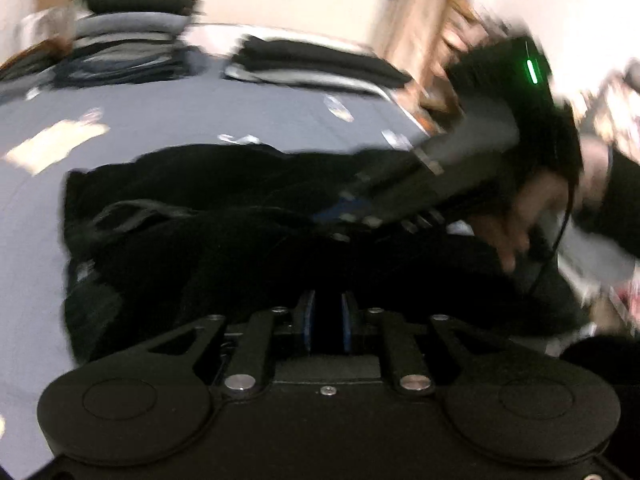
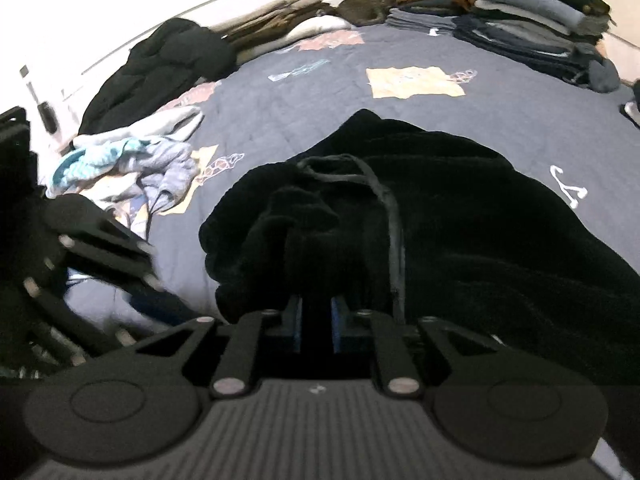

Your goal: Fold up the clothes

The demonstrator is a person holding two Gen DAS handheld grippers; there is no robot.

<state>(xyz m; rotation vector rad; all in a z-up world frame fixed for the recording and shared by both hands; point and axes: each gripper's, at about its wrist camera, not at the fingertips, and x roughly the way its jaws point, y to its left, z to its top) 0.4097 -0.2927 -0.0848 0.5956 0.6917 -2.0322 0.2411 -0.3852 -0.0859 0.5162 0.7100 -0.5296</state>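
A black garment (image 2: 460, 220) with a grey drawstring (image 2: 384, 200) lies crumpled on the blue-grey bed cover (image 2: 320, 92). In the right wrist view my right gripper (image 2: 316, 320) is shut on a bunched fold of it, and black cloth fills the narrow gap between the blue pads (image 2: 337, 324). My left gripper (image 1: 328, 322) is likewise shut on the near edge of the black garment (image 1: 200, 208). The left wrist view is blurred; there the right gripper (image 1: 344, 220) reaches over the garment from the right, held by a hand (image 1: 520, 220).
Stacks of folded clothes (image 2: 536, 20) stand at the far side of the bed, seen too in the left wrist view as stacks (image 1: 132, 40). A cat (image 2: 368, 8) lies by the wall. A heap of light blue clothes (image 2: 128, 160) and a black jacket (image 2: 160, 72) lie left.
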